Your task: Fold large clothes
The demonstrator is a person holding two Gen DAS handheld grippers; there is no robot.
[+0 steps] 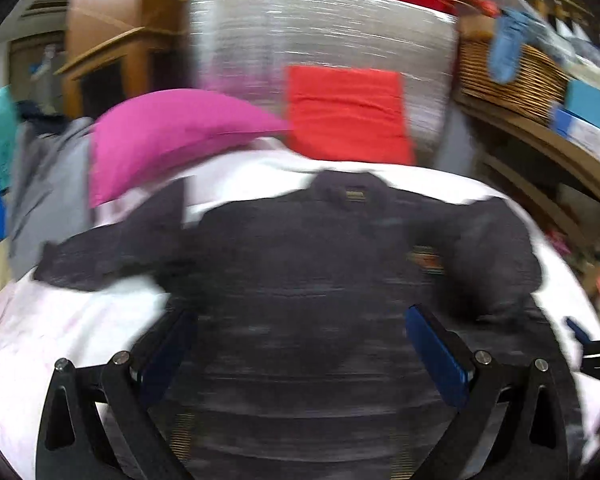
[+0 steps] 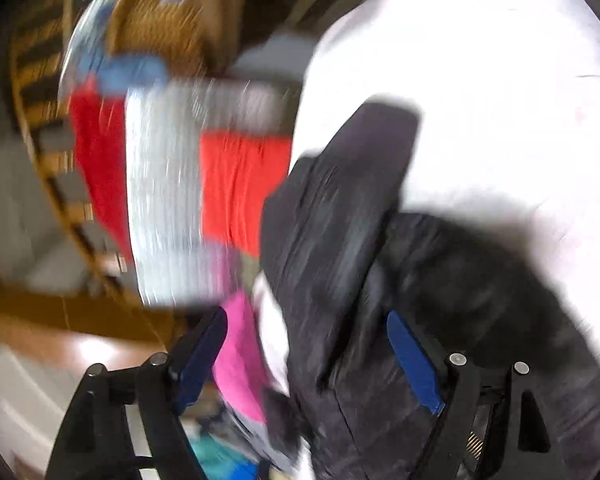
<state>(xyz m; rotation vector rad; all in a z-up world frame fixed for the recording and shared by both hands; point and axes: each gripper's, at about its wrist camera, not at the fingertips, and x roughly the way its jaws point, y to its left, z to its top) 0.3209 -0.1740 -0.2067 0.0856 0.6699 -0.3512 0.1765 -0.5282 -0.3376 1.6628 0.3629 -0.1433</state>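
Jacket [image 1: 300,248] lies spread on bedding beneath the wide-spread left gripper [image 1: 300,344].

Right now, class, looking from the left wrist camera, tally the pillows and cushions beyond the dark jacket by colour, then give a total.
Pink pillow: 1
Red cushion: 1
Total: 2
Both lie at the far side of the white bed, past the jacket.
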